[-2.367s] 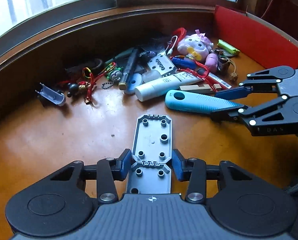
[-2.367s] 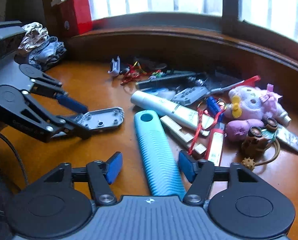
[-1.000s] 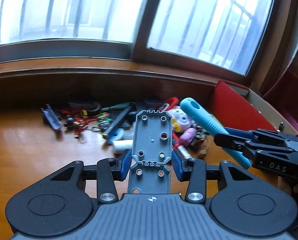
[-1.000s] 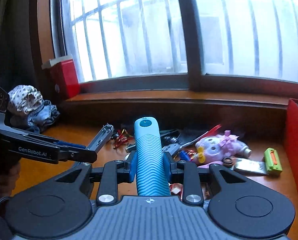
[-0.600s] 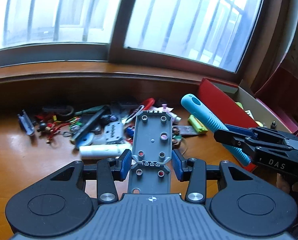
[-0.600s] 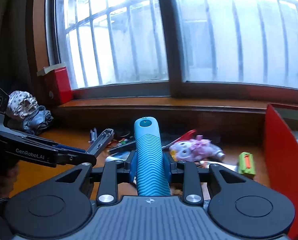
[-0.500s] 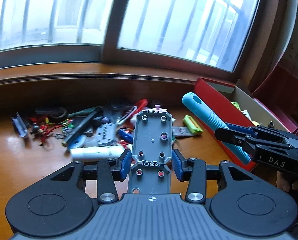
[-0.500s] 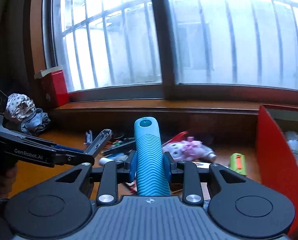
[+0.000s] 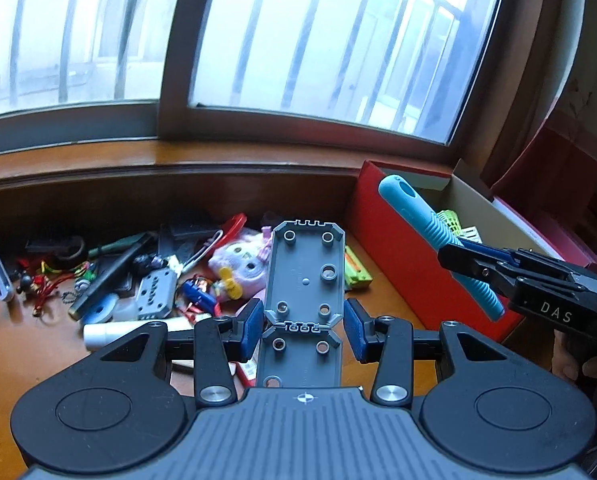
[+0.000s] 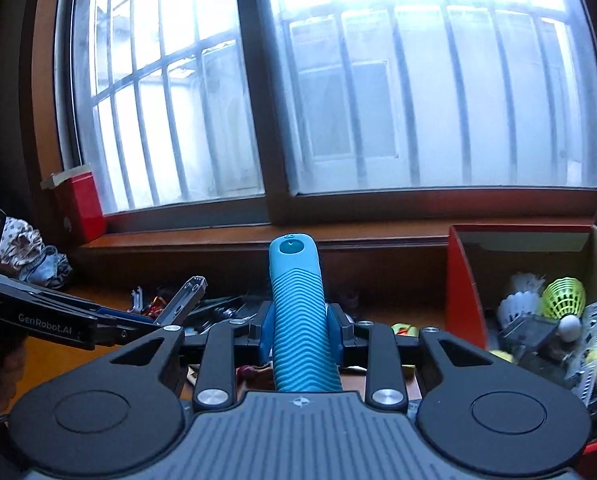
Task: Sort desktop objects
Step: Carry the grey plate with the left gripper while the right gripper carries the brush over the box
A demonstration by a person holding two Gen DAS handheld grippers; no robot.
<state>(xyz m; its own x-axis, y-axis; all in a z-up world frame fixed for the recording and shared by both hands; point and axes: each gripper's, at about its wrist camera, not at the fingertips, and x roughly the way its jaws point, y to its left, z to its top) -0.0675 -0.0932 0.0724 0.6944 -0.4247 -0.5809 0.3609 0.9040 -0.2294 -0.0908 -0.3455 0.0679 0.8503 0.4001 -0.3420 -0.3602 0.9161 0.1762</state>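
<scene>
Our left gripper (image 9: 304, 327) pinches a grey plastic plate (image 9: 304, 280) by its narrow waist, the plate sticking straight out ahead, raised above the desk (image 9: 26, 344). Our right gripper (image 10: 300, 338) clamps a ribbed blue handle (image 10: 296, 312) on both sides, its tip pointing up and forward. Taking the red box (image 9: 398, 260) as our landmark: the handle hangs over its near wall in the left view, the plate sits to the left of the box above the pile of clutter (image 9: 146, 280), and shuttlecocks (image 10: 538, 300) and other odds lie inside the box. We judge both pieces are headed for the box; to do it well we should carry each fully past the wall, lower it close to the contents, and only then let go, one gripper at a time so they don't collide. Both grippers are held level, side by side, the right one nearer the box.
</scene>
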